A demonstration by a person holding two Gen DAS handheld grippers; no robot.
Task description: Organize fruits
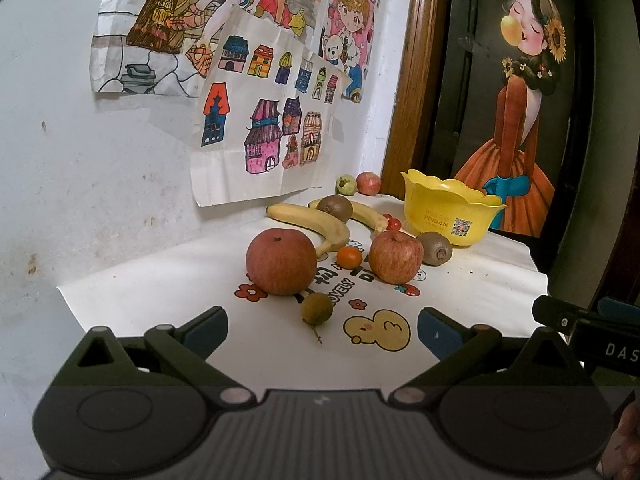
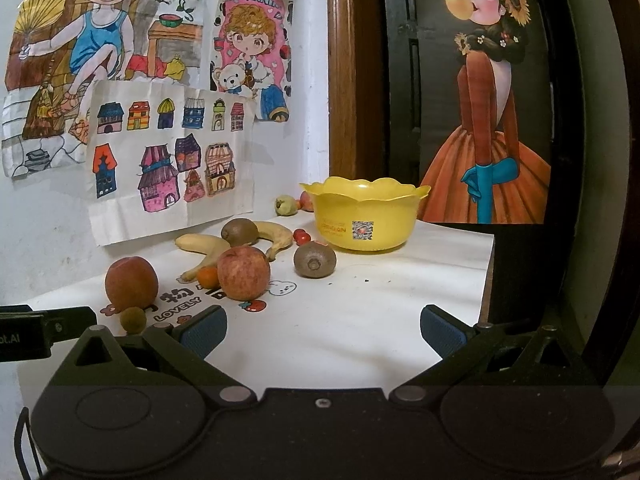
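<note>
fruits [image 1: 281, 266] loose – left gripper [image 1: 322, 330] gaping (empty)

Fruit layout on desk

Bowl [image 1: 452, 216] at right rear of desk [image 1: 160, 304]. Left of it: two bananas [image 1: 316, 224], a kiwi [image 1: 337, 208] on them. Before these: two apples [image 1: 281, 261], a tangerine [image 1: 349, 258] between them. Longan [image 1: 317, 309] nearest, in front.

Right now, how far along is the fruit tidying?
Barely begun. Done: nothing visible; no fruit shows in the yellow bowl, though its bottom is hidden. In hand: nothing, with the left gripper and right gripper both open. Left: the apples, bananas, kiwis and small fruits lie loose on the cloth.
</note>
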